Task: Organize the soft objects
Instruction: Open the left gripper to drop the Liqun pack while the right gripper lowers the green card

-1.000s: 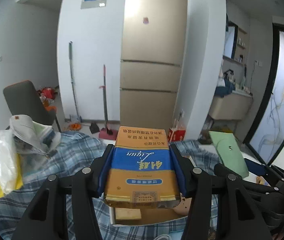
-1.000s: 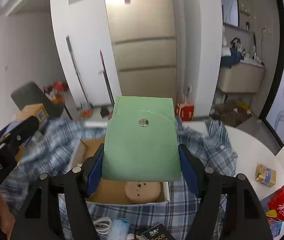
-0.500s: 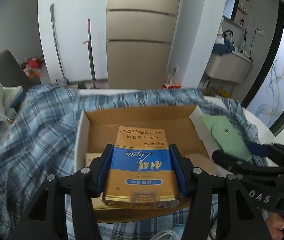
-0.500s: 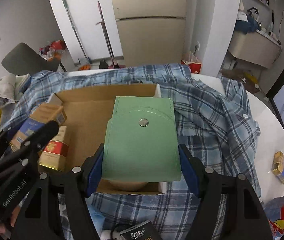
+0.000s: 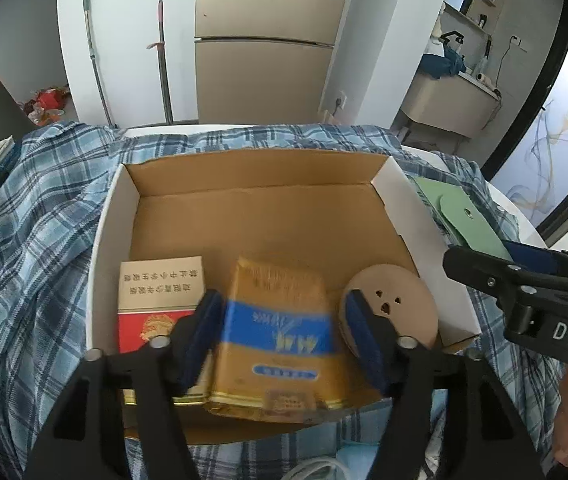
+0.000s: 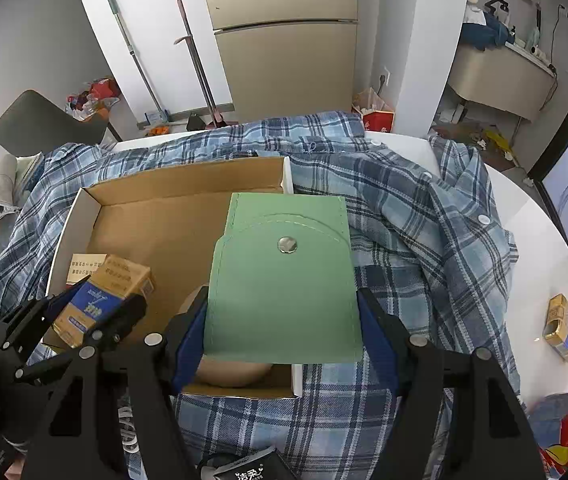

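My left gripper [image 5: 284, 336] has its blue-padded fingers [image 5: 205, 332] spread apart, the blurred gold-and-blue soft cigarette pack [image 5: 279, 336] lying loose between them, visible gap on both sides, at the near edge of the open brown cardboard box with white outer walls [image 5: 416, 216]. Just left of the pack, a red-and-cream cigarette pack [image 5: 155, 300] lies flat in the box; just right, a round tan disc with small cutouts [image 5: 400, 308]. My right gripper [image 6: 281, 316] is clamped on a flat green leather-look pouch with a metal snap [image 6: 284, 280], held above the box's near right corner. The box sits on a rumpled blue plaid shirt [image 6: 404, 216] spread over a round white table [image 6: 544, 248]. Another small gold pack [image 6: 564, 326] lies on the table's right side. Beyond, a beige multi-door fridge [image 6: 284, 28] with two mops [image 6: 139, 60] leaning on the wall.
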A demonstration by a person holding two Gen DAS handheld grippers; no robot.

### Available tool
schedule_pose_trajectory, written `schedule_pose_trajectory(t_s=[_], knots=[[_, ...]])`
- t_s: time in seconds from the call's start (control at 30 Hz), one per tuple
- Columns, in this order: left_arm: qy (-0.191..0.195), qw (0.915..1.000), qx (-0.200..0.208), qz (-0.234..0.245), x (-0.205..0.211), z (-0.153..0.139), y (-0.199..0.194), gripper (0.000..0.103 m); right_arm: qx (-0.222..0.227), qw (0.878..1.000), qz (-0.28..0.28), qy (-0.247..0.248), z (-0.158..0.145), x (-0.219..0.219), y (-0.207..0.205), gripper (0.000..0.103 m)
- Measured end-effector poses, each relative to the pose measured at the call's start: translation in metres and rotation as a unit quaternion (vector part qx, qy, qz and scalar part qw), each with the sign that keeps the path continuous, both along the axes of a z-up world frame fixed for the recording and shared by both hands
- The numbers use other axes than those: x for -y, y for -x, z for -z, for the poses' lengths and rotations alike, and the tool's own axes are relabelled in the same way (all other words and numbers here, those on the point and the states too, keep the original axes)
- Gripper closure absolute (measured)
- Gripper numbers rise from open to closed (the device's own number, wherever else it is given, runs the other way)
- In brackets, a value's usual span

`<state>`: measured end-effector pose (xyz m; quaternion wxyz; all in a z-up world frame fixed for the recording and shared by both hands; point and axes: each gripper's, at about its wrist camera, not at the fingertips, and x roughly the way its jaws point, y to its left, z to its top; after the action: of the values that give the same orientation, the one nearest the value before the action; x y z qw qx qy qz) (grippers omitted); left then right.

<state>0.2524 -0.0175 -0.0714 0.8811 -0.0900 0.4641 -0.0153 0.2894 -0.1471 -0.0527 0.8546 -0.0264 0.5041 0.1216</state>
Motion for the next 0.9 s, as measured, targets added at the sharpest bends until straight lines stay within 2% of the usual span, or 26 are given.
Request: schedule_pose_trajectory(t_s=[0.1, 0.17, 0.33, 0.37, 0.53, 0.67, 0.9], knots=[[0.01, 0.9999, 0.006, 0.0, 0.0, -0.003, 0.0, 0.025, 0.002, 1.0, 0.0, 0.001, 0.0, 0.0, 0.0, 0.034], [0.01, 0.9997, 0.021, -0.008, -0.003, -0.008, 0.003, 0.025, 0.006, 1.0, -0.001, 0.001, -0.001, -0.001, 0.001, 0.034], [-0.029, 0.9969, 0.07, -0.024, -0.009, -0.032, 0.012, 0.022, 0.009, 1.0, -0.004, -0.017, -0.005, -0.001, 0.003, 0.034], [-0.033, 0.9962, 0.076, -0.027, -0.011, -0.036, 0.013, 0.019, 0.008, 1.0, -0.006, -0.019, -0.005, -0.001, 0.003, 0.034], [-0.036, 0.9916, 0.112, -0.054, -0.031, -0.055, 0.019, 0.018, 0.015, 0.999, 0.001, -0.03, -0.009, -0.002, 0.006, 0.034], [-0.019, 0.9914, 0.115, -0.059, -0.042, -0.058, 0.017, 0.018, 0.012, 0.999, -0.016, -0.028, -0.007, -0.009, 0.009, 0.034], [-0.025, 0.9908, 0.121, -0.055, -0.039, -0.06, 0.019, 0.018, -0.032, 0.997, -0.06, -0.043, 0.015, -0.029, 0.008, 0.034]])
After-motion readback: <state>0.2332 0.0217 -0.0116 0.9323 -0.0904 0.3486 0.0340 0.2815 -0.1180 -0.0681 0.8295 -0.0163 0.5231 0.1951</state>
